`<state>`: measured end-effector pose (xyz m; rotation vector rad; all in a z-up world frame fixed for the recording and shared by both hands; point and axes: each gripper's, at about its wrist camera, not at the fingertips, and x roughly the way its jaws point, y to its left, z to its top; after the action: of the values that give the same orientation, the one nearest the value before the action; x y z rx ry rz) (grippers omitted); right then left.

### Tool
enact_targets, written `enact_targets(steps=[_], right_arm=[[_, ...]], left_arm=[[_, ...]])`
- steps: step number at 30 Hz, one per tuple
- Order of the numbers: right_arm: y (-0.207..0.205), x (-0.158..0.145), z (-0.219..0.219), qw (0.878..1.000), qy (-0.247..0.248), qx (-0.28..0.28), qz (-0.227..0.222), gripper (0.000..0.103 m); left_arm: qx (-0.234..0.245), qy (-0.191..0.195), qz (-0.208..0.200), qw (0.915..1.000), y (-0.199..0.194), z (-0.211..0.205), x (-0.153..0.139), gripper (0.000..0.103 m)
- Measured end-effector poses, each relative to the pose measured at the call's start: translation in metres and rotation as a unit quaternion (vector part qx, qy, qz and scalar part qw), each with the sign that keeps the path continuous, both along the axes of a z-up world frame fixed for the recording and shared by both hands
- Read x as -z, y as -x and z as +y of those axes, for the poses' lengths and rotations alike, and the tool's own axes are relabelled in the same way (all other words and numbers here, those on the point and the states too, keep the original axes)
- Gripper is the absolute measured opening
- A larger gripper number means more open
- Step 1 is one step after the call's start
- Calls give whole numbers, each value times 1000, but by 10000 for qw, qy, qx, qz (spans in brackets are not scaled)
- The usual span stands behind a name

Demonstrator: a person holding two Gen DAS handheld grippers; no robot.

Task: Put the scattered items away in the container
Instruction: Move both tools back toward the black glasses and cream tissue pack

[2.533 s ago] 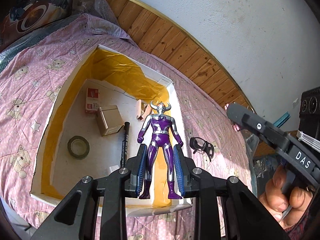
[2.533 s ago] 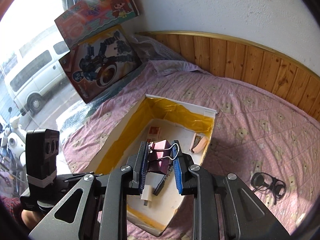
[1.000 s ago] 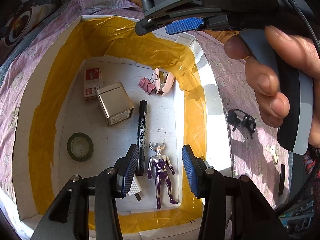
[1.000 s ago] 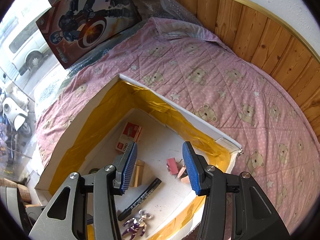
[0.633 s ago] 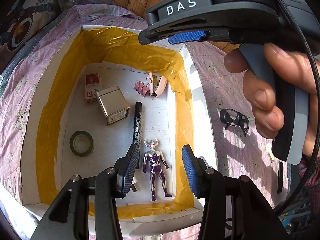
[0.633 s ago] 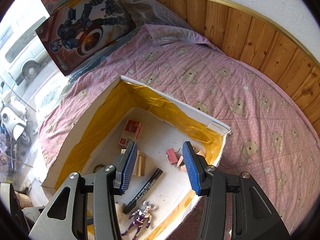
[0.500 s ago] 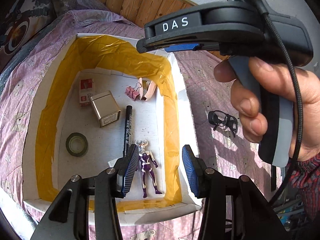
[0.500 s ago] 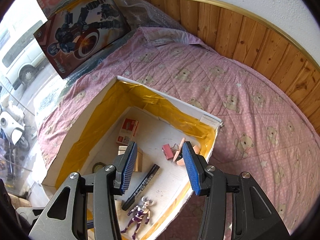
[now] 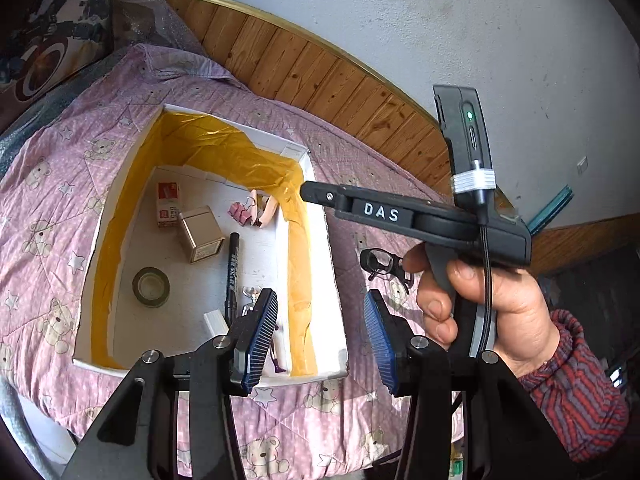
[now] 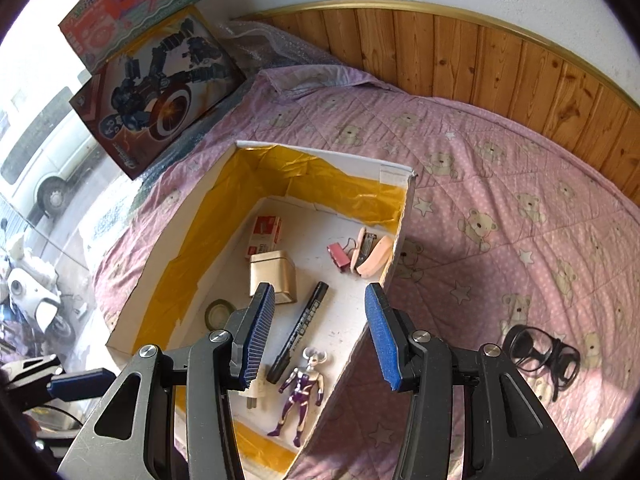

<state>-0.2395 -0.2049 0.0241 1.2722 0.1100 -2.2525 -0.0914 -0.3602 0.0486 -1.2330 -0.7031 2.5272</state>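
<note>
A white box lined with yellow tape (image 10: 320,156) sits on the pink quilt. Inside lie a purple toy figure (image 10: 302,388), a black marker (image 10: 304,328), a gold tin (image 10: 274,276), a tape roll (image 10: 218,314), a pink binder clip (image 10: 338,254), a peach stapler (image 10: 370,256) and a small red-and-white carton (image 10: 264,234). My right gripper (image 10: 319,304) hovers open and empty above the box's right wall. My left gripper (image 9: 320,300) is open and empty over the box's (image 9: 320,280) near right corner, hiding most of the figure (image 9: 250,294). Black glasses (image 10: 540,354) lie on the quilt right of the box.
Two toy boxes (image 10: 156,92) lean at the quilt's far left by a window. Wooden panelling (image 10: 480,56) runs along the back. In the left wrist view a hand holds the right gripper (image 9: 316,192) above the glasses (image 9: 382,264). A white plug (image 10: 252,394) lies beside the figure.
Both grippers let go of their items, the figure and the binder clip, which now lie in the box. Both have since risen and drifted right, staying open.
</note>
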Motion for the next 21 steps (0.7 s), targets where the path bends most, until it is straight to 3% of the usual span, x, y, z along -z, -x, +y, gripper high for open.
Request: enact_targets(steps=[7,21], right_arm=[[-47,1,26,9992,306,194,141,50],[-139,7,131,9889,527,1218,663,50]], left_arm=[[-160,42,27,9999,-9,-2,-10,47],[486,225,-30,9986,-6,68,-9,47]])
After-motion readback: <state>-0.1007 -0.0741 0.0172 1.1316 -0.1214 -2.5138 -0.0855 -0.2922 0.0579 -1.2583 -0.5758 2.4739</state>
